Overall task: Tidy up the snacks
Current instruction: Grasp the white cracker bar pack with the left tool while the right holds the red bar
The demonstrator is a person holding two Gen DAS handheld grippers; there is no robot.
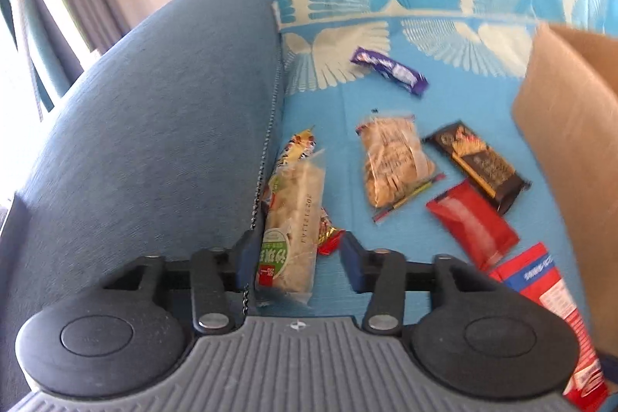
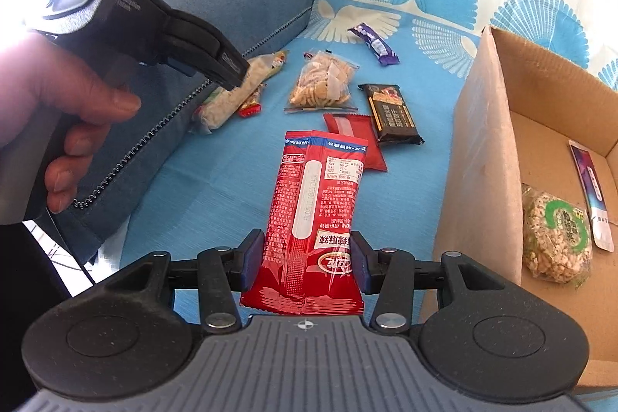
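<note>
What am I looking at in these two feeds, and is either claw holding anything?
Each picture comes from a camera on a handheld two-finger gripper, looking along its fingers. The right gripper is closed on a long red packet. The left gripper, held in a person's hand, straddles a pale rice-cracker pack without clearly pinching it. Loose snacks lie on the blue sofa cover: a purple bar, a clear bag of crackers, a dark brown bar. The cardboard box already holds two snacks.

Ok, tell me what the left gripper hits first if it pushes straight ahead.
Probably the long clear-wrapped snack bar lying beside the blue cushion; it already sits between the open left gripper jaws. Depth is uncertain.
</note>
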